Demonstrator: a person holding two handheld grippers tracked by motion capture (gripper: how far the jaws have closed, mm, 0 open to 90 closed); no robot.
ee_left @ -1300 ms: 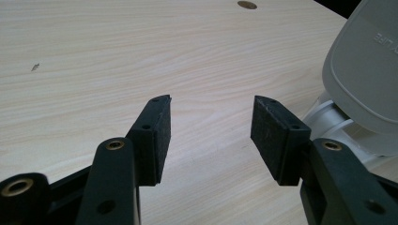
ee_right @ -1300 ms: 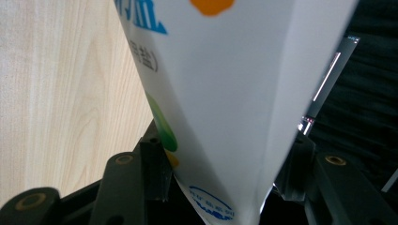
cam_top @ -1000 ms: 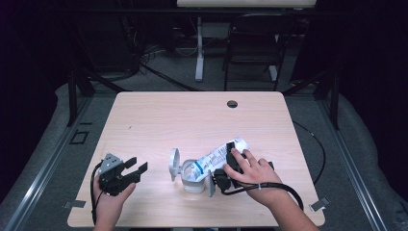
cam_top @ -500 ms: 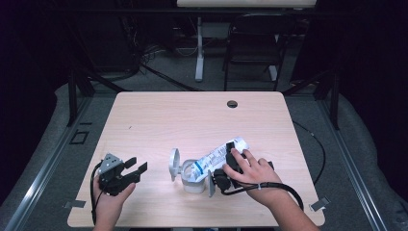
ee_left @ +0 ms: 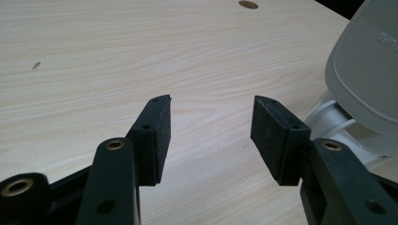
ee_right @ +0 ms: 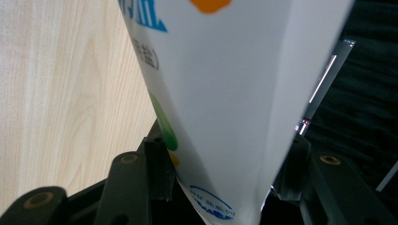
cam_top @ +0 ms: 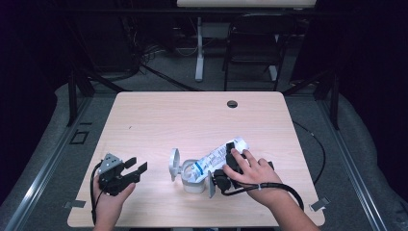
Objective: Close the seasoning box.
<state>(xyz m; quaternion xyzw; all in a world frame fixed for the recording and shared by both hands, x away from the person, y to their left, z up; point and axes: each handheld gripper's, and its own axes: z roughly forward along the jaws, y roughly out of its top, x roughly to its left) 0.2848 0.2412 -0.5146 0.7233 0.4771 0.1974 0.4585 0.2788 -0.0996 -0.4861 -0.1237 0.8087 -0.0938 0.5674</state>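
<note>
A white printed pouch (cam_top: 211, 160) lies tilted with its lower end over an open white tub (cam_top: 192, 182), whose round lid (cam_top: 174, 163) stands up at the left. My right gripper (cam_top: 226, 163) is shut on the pouch, a hand over it. In the right gripper view the pouch (ee_right: 225, 89) sits squeezed between both pads of the gripper (ee_right: 224, 168). My left gripper (cam_top: 137, 164) rests at the front left of the table, open and holding nothing. In the left gripper view its jaws (ee_left: 211, 124) frame bare wood, with the tub's grey lid (ee_left: 371, 70) to the right.
The wooden table (cam_top: 192, 120) has a dark cable hole (cam_top: 232, 103) near its far edge. A black cable (cam_top: 284, 185) loops from the right gripper near the front right. Behind the table are a chair (cam_top: 255, 43) and a white desk leg (cam_top: 198, 48).
</note>
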